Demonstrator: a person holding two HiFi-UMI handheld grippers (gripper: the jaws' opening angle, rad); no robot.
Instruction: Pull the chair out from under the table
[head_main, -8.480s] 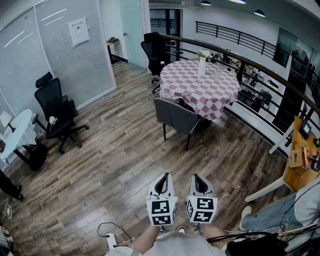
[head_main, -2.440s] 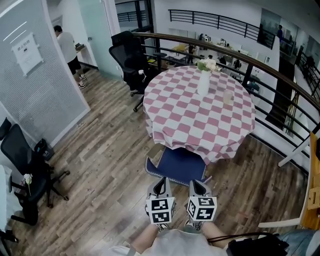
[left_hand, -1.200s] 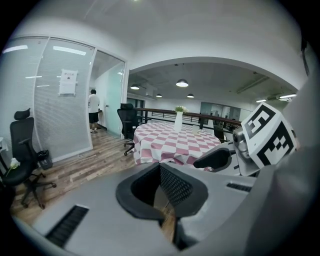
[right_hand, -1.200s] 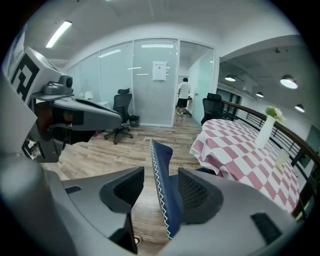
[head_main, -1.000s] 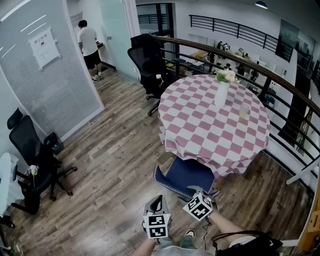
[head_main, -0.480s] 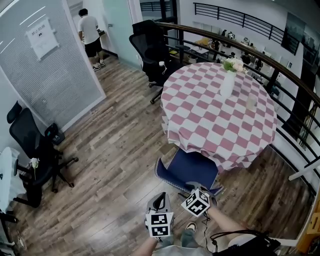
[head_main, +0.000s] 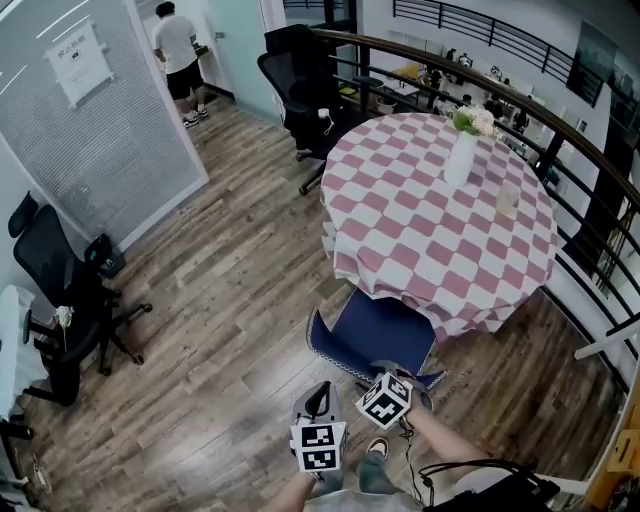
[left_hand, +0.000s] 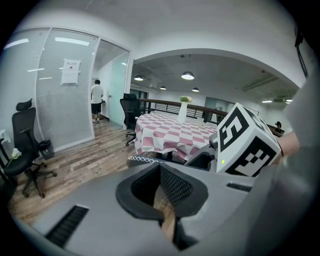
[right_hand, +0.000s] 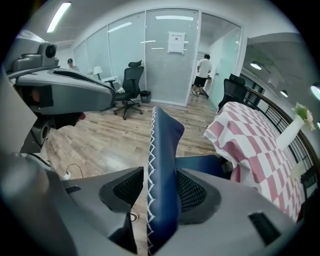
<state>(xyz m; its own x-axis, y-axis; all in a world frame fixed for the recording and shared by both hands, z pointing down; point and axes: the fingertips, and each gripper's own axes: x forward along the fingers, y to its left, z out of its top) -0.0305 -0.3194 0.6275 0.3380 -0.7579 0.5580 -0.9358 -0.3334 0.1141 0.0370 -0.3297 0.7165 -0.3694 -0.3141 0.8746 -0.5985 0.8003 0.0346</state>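
The right tongs (right_hand: 161, 186) pinch the top edge of the chair's (head_main: 375, 325) blue, white-stitched backrest (right_hand: 164, 150), 1 pad on each face. The left tongs (left_hand: 160, 169) are pressed together at the tips, hold nothing, and hover just beside the right ones, short of the backrest. The chair stands with its seat partly under the checked cloth of the round bench (head_main: 400, 240) and its back toward the person.

To do the pull well, I judge the grip should sit deep on the backrest rather than on the stitched rim. The draw should run straight back and low along the wooden floor (head_main: 230, 300), slowly, so that the legs slide and do not tip or snag the cloth.
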